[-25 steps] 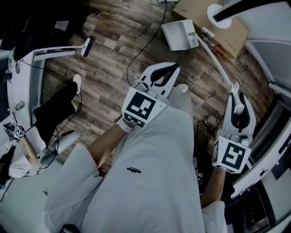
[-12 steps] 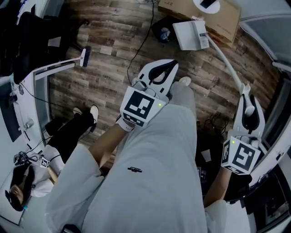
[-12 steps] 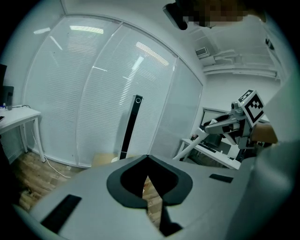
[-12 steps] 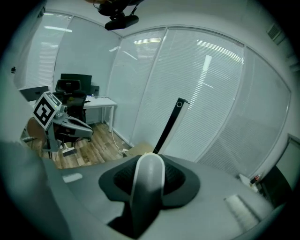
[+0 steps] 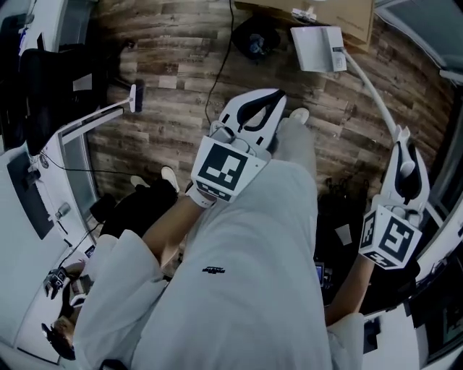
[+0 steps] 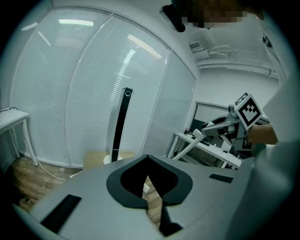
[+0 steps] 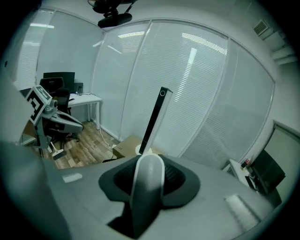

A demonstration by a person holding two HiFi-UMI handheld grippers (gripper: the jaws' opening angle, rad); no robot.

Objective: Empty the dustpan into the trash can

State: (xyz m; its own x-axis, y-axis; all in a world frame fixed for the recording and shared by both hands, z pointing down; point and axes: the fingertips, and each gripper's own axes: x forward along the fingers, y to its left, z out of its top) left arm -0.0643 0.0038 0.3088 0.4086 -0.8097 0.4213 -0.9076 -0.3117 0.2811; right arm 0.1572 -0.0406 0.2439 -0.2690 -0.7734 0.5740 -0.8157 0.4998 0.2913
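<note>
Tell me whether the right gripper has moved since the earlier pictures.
Yes. In the head view the right gripper has shifted rightward, farther from the cardboard box.

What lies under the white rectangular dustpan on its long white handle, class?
Brown wood-plank floor shows around the dustpan, with a brown cardboard box at its top edge. The patch directly beneath is covered by the pan. The dark round bin stands beside, not under.
</note>
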